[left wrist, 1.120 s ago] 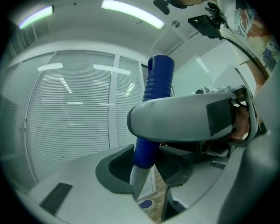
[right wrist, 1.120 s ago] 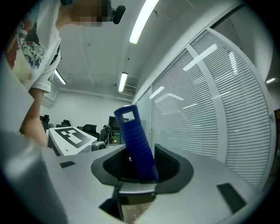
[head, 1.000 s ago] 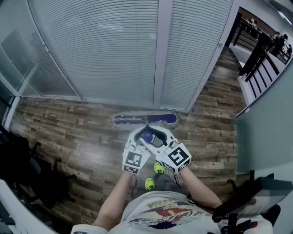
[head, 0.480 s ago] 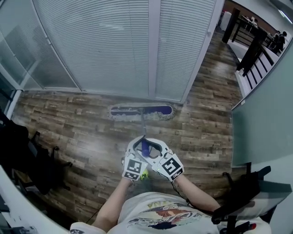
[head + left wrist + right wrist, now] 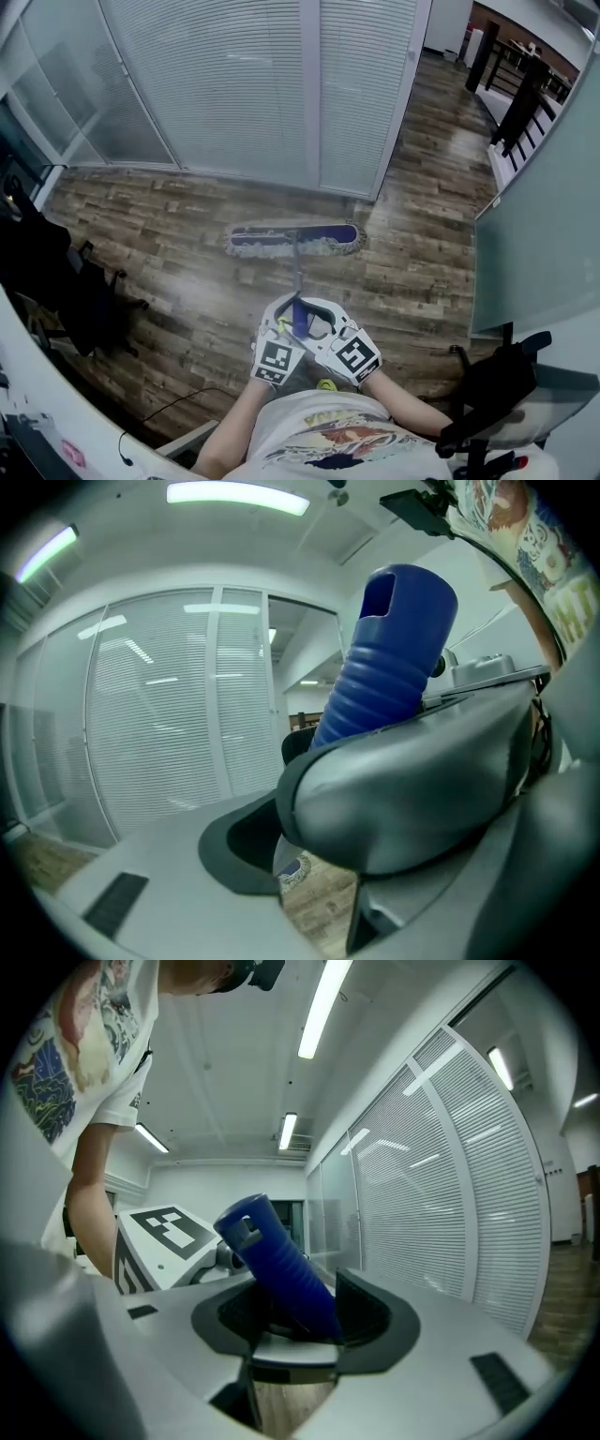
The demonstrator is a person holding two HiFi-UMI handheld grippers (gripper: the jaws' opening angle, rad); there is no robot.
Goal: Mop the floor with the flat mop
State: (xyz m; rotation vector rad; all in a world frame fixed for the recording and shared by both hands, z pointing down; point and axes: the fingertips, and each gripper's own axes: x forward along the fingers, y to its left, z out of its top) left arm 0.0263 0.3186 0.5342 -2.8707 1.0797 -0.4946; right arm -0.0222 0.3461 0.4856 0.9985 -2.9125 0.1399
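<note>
This looks like an office: floor-to-ceiling glass partitions (image 5: pixel 234 84) backed by closed white blinds (image 5: pixel 366 94) line a corridor with a wood-plank floor (image 5: pixel 178 244), long strip lights (image 5: pixel 323 1002) run along the white ceiling, and dark tables (image 5: pixel 525 94) stand in the room beyond.

**Blue mop on mottled brown boards**

The flat mop head (image 5: pixel 294 238) is deep blue with a pale off-white fringe. Its handle grip (image 5: pixel 298 315) is the same strong blue, ribbed in rings. Around the mop head, the floor (image 5: pixel 187 272) has a wood-plank pattern in mixed browns and greys. Beyond the mop head, the blinds (image 5: pixel 225 84) are pale grey-white with fine horizontal slats. Nearer than the mop head are a neon yellow-green shoe (image 5: pixel 325 384) and a white T-shirt (image 5: pixel 319 441) with a multicoloured print.
</note>
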